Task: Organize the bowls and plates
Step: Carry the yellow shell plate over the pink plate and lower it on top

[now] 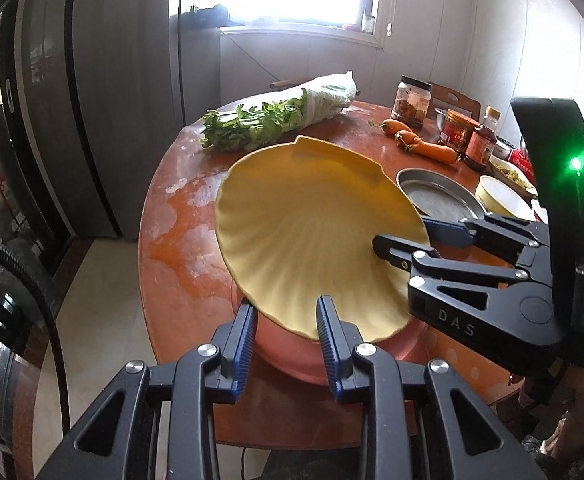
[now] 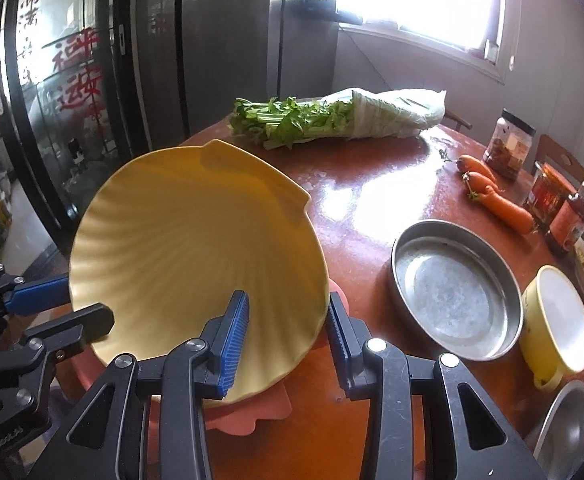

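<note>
So the yellow shell-shaped plate (image 1: 316, 236) is up off the counter (image 1: 179, 240), tilted, hovering right over the pink plate (image 1: 292, 360) at the near edge. I've got it from two sides: my left gripper (image 1: 287, 320) is clenched on the near rim, one pad on top and one underneath, and my right gripper (image 2: 287, 320) is pinching the rim on its side the same way. Two grips because the thing is wide and shallow, and holding it by one edge would let it sag or swing. The tilt comes from gripping only the rim, I reckon, so the far edge rides higher.

My guess is I'm about to nest it onto the pink one to start a stack; that's why it's lined up over there rather than over bare wood.

Off to the right sit the round metal pan (image 2: 456, 292) and the yellow bowl (image 2: 556, 320), still apart, probably next in line. Further back there's a bundle of greens (image 2: 292, 120), carrots (image 2: 492, 192) and some jars (image 2: 512, 148), well clear of the stacking spot.
</note>
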`<state>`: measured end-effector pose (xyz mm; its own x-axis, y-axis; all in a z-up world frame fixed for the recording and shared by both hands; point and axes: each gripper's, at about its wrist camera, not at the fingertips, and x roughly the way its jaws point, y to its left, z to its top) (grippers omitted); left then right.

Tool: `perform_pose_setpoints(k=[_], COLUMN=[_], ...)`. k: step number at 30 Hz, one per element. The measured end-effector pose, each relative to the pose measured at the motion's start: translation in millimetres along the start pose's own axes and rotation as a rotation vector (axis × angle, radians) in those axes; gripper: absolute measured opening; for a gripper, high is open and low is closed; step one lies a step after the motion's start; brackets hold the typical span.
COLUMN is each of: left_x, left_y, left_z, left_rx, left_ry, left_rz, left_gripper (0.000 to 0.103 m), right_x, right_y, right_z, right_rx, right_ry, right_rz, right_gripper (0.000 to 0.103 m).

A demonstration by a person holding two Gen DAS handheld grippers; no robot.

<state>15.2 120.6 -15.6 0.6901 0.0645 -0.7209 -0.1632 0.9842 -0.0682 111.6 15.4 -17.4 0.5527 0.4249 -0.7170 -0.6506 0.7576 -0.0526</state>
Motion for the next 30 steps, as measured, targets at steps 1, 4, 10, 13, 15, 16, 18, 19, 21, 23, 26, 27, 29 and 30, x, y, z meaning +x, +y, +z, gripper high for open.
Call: perform_pose_setpoints(k=[1,4,10,13,15,16,18,19,21,23,26,27,29,30], left_x=[-0.2,-3.2,-7.6,-10.2,-11.4,-11.6,-12.2,-12.1,-11.8,-12.6,-13.1,-13.1,-12.1,-12.2], left_y=[-0.2,0.0,0.0,0.3,0.6,0.7,0.2,0.2,0.0,-0.4,0.6,0.9,1.6,2.2], left_z=[-0.6,-1.8,-2.7,-5.1,-6.8,-7.1,-7.7,-8.1,-8.0,-8.5,-9.4,-9.9,-10.5,-10.9], left_rx=[0.003,0.003,0.009,0.015,0.015,0.015,0.02,0.02,0.023,0.03,0.029,0.029,0.027,0.024], left_ry=[0.0,0.0,0.0,0.004,0.006,0.01,0.011,0.013,0.016,0.017,0.021,0.021,0.026,0.026], left_rz=[0.0,-0.012,-0.016,-0.021,-0.028,-0.03,-0.032,-0.032,-0.031,-0.031,-0.036,-0.037,-0.037,-0.039], left_gripper=[0.03,0.03,0.03,0.03,0.032,0.031,0.032,0.032,0.032,0.032,0.032,0.032,0.032,0.032], right_x=[-0.1,0.8,1.4,0.2,-0.1,-0.1,-0.1,-0.1,-0.6,-1.8,-5.6,-7.1,-9.9,-11.8], right_y=[0.5,2.8,7.6,9.6,11.3,11.8,13.0,13.5,14.0,13.7,12.4,10.8,10.3,9.6], right_z=[-0.2,-0.5,-0.6,-1.0,-1.0,-1.0,-1.3,-1.3,-1.7,-1.8,-2.3,-2.5,-3.0,-3.1], right_rx=[-0.002,-0.009,-0.028,-0.037,-0.041,-0.041,-0.041,-0.042,-0.043,-0.033,-0.02,-0.017,-0.012,-0.01], right_ry=[-0.004,-0.003,0.0,0.001,0.0,0.001,0.002,0.002,0.003,0.002,-0.004,-0.005,-0.009,-0.012], right_rz=[-0.002,-0.014,-0.027,-0.032,-0.03,-0.03,-0.028,-0.028,-0.029,-0.023,-0.012,-0.008,-0.001,-0.002], right_gripper=[0.041,0.041,0.042,0.043,0.043,0.043,0.043,0.043,0.043,0.043,0.045,0.047,0.048,0.048])
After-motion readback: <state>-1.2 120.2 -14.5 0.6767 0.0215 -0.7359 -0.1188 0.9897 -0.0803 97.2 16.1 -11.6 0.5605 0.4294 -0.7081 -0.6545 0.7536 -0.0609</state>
